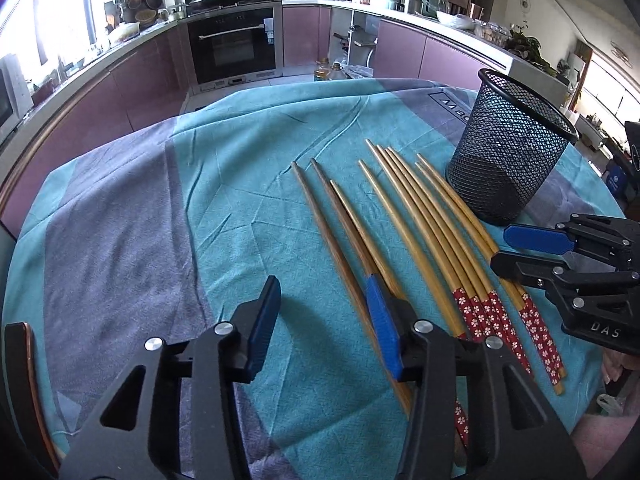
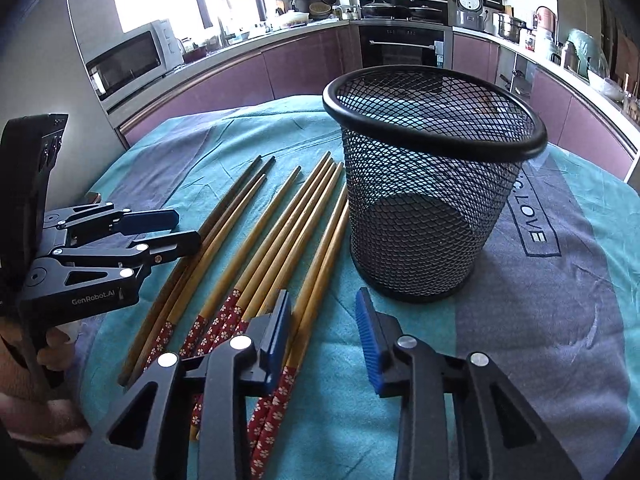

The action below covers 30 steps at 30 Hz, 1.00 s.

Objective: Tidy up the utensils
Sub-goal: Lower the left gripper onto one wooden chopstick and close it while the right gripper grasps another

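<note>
"Nine chopsticks [image 2: 276,236] lie beside the empty mesh holder [image 2: 432,184]; both claws gape, holding nothing."

"Then the right gripper [image 2: 324,332] should pinch one near its patterned end, lifting it clear."

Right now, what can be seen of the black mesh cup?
The black mesh cup is a round wire-mesh holder with a solid rolled rim and a dark base, widening toward the top. It stands upright and empty on the teal and grey cloth, just right of the chopsticks. Neither gripper touches it; whether the nearest chopstick does is unclear.
</note>
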Each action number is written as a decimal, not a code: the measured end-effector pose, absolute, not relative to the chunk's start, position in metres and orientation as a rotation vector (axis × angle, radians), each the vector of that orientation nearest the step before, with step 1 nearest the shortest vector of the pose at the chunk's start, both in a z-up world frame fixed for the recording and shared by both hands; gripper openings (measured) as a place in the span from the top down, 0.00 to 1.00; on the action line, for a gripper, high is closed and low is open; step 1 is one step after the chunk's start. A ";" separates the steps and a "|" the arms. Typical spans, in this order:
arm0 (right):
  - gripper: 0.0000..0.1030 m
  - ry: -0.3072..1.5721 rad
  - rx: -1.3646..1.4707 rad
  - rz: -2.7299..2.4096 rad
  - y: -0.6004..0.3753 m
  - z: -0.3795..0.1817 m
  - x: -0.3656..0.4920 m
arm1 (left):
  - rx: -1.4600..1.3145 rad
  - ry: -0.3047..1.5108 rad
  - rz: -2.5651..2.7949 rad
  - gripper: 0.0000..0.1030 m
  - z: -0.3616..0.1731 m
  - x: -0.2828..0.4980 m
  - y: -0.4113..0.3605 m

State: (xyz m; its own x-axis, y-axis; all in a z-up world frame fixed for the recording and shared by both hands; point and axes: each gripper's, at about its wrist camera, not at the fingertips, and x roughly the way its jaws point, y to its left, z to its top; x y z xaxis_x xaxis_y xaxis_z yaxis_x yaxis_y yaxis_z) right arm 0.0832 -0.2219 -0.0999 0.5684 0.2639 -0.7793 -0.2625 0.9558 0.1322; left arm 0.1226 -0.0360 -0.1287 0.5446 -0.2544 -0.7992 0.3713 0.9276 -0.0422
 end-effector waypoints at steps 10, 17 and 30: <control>0.84 0.918 0.054 0.308 -0.231 -0.097 0.083 | 0.122 0.939 -0.396 0.62 -0.126 0.131 -0.034; 0.84 0.922 0.042 0.278 -0.234 -0.098 0.086 | 0.125 0.940 -0.405 0.65 -0.126 0.130 -0.033; 0.84 0.933 0.012 0.279 -0.218 -0.103 0.095 | 0.148 0.951 -0.416 0.68 -0.128 0.143 -0.044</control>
